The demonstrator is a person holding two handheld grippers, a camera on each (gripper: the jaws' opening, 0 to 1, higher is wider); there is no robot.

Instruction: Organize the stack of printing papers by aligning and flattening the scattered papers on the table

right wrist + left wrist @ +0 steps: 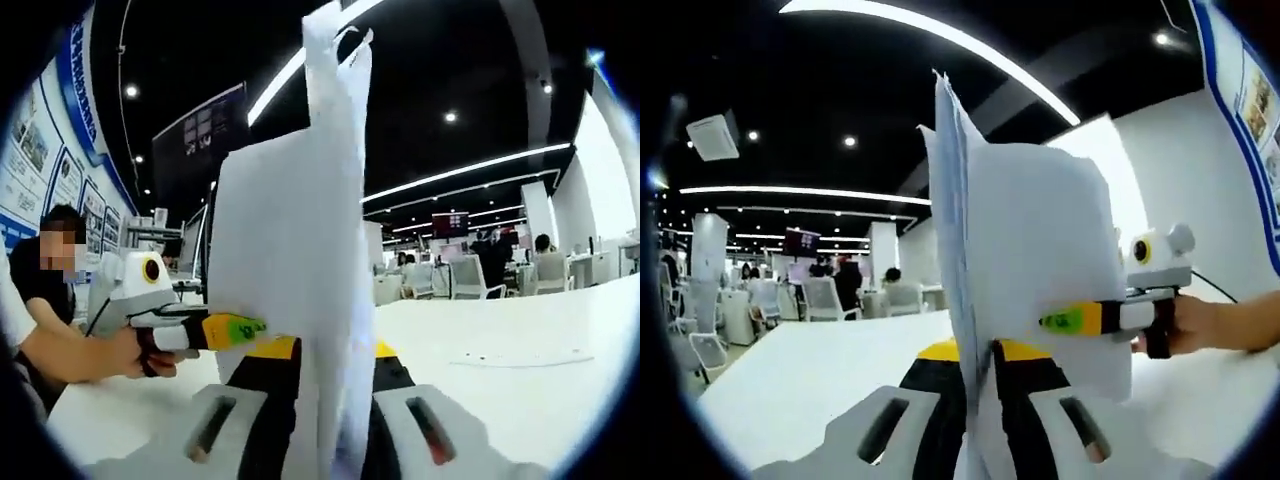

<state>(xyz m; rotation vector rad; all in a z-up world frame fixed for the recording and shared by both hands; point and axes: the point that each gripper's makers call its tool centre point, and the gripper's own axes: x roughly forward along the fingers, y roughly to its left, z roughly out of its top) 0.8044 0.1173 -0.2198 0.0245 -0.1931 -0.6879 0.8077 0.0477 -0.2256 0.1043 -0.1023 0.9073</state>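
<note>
Left gripper view: left gripper (985, 375) clenched on the bottom edge of paper stack (1025, 260), held upright on edge above the white table (810, 375); right gripper (1065, 321) pinches its far side. Right gripper view: right gripper (320, 395) grasping the same sheets. Top edges uneven, so gathering looks done; squaring and flattening left. One loose sheet (520, 357) lies farther back on the table

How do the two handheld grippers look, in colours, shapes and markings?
Each gripper has pale grey jaws with dark slots, a black body and a yellow band behind, as on the left gripper and the right gripper. Seen from the side, the fingers are yellow with green tips, on a white housing with a black handle. A thin dark cable trails from it.
</note>
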